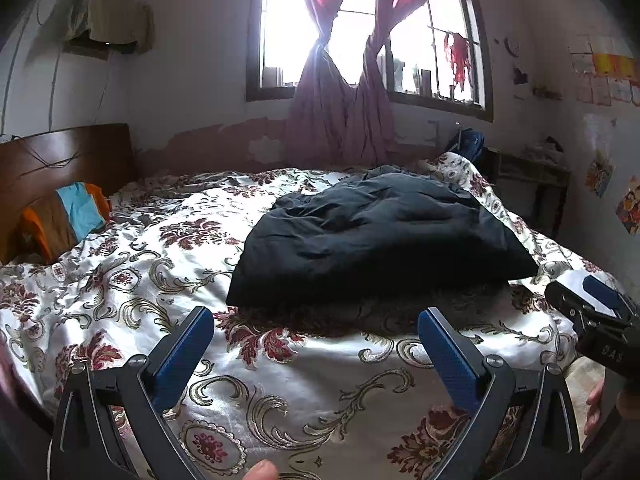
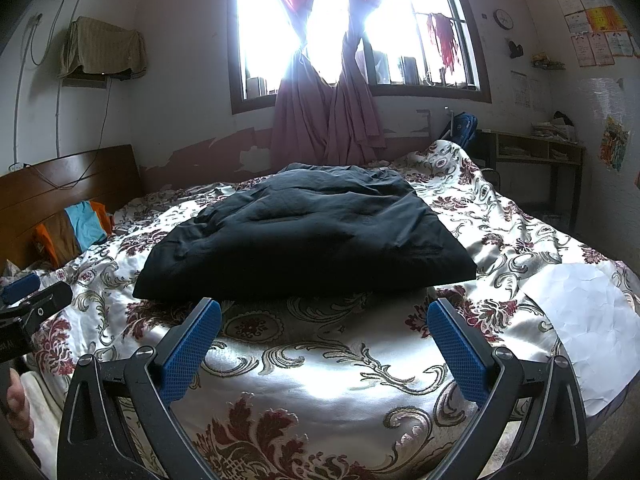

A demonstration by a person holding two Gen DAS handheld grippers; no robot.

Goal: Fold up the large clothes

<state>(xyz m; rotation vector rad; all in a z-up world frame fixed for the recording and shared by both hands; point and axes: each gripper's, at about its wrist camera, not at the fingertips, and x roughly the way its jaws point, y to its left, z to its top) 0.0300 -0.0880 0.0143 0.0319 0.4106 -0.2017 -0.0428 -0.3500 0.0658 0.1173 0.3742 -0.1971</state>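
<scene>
A large dark navy garment (image 1: 372, 236) (image 2: 308, 236) lies in a rumpled, roughly folded heap on the flowered bedspread (image 1: 152, 264) (image 2: 320, 392). My left gripper (image 1: 316, 320) hovers open above the spread, a short way in front of the garment's near edge, with nothing between its blue pads. My right gripper (image 2: 324, 312) is likewise open and empty, just short of the garment's near edge. The right gripper also shows at the right edge of the left wrist view (image 1: 596, 300), and the left gripper at the left edge of the right wrist view (image 2: 24, 300).
A wooden headboard (image 1: 60, 160) with orange and blue pillows (image 1: 76, 212) stands at the left. A white sheet of paper (image 2: 592, 320) lies on the bed's right corner. Beyond are the window with pink curtains (image 2: 320, 120) and a desk (image 2: 536, 152) at right.
</scene>
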